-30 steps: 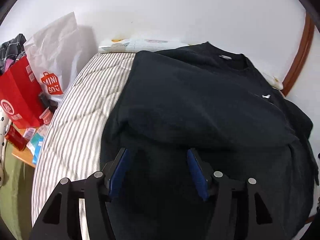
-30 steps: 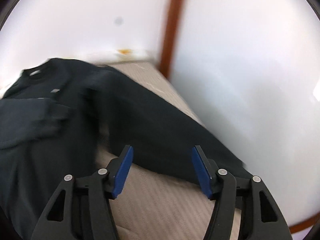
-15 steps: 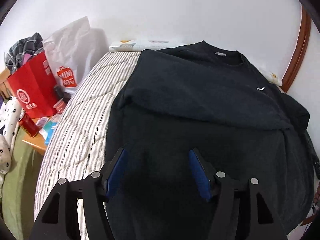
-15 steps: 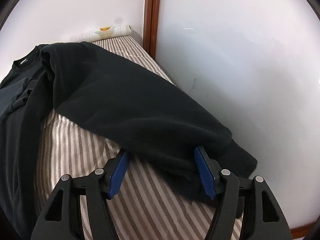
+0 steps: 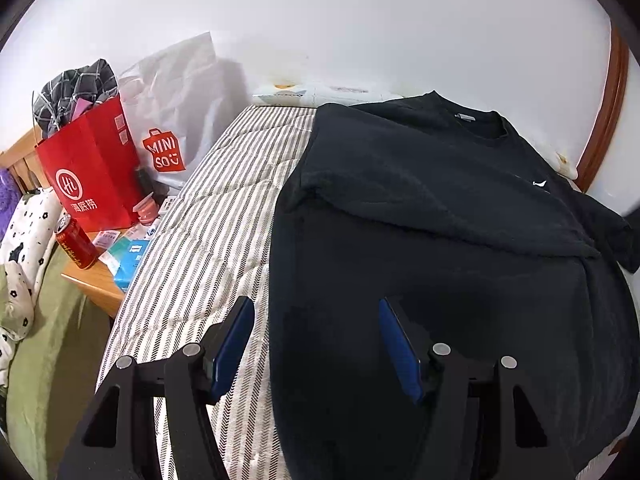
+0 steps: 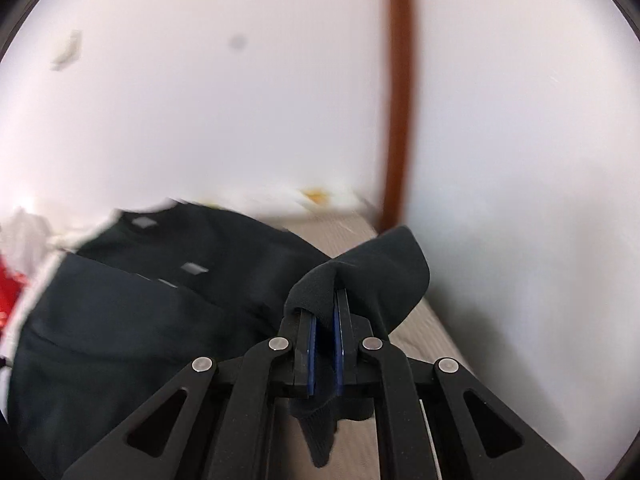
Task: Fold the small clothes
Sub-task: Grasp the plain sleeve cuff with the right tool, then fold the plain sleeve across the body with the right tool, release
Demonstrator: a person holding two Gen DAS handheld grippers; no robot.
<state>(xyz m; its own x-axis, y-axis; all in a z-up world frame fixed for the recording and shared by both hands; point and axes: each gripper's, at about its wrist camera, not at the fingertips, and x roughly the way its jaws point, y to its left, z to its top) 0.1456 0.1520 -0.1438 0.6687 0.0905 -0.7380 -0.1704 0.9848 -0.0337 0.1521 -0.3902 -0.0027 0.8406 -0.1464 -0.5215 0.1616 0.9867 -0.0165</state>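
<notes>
While right tongs [image 6: 325,316] pinch knit sleeve [image 6: 360,276], striped quilted mattress [image 5: 208,240]

The left wrist view is sharp and evenly lit by soft, diffuse light; the white wall [image 5: 360,28] is bright without glare. A grey shadow falls on it behind the white bag [image 5: 180,92]. The black sweatshirt [image 5: 440,208] swallows detail, its folds barely readable. Fisheye bending curves the bed [image 5: 208,248] edges, and dark vignette fills the corners. The right wrist view is motion-blurred (the wooden trim [image 6: 400,100] smears), perhaps slightly overexposed, though the right gripper [image 6: 325,312] stays crisp.
</notes>
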